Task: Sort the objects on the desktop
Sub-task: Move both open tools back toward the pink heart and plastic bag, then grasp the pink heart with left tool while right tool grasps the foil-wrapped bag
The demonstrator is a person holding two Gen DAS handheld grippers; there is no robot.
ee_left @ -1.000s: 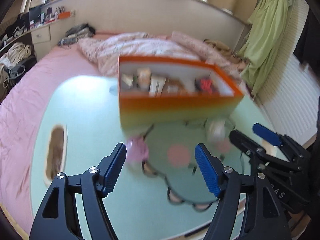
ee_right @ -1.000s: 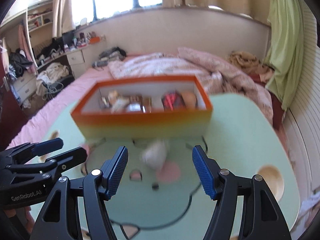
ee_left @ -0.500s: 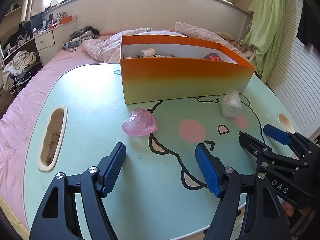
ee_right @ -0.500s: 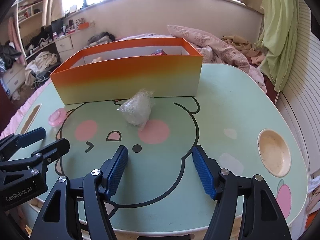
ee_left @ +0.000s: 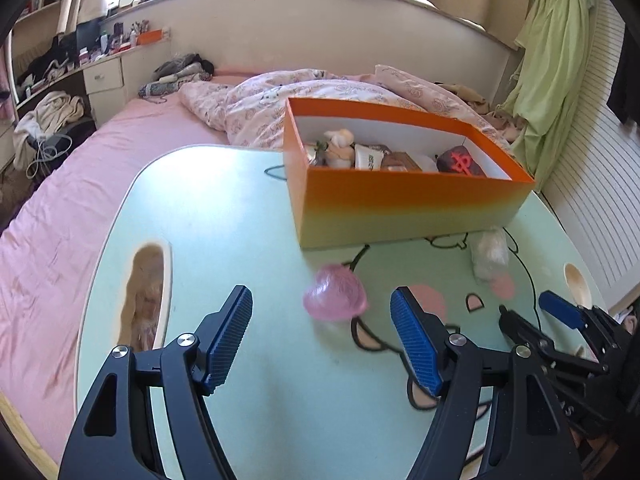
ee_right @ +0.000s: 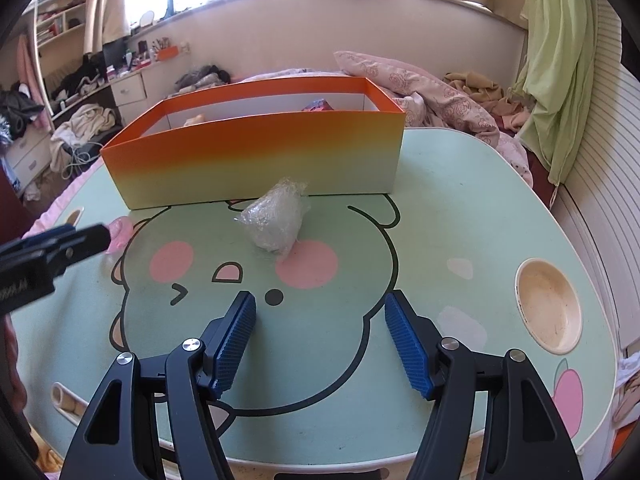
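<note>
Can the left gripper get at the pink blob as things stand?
Probably yes. The left gripper is open and empty, the pink blob lies on the table just ahead between its fingers, with nothing between.

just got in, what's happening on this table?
A person holds two sets of tongs over a green cartoon table, sorting loose items into the orange box, which already holds several things. Two items are still out: a pink heart-shaped object and a clear plastic-wrapped bundle. The left tongs are open and lined up on the pink object; the right tongs are open, facing the bundle. Neither grips anything.
</note>
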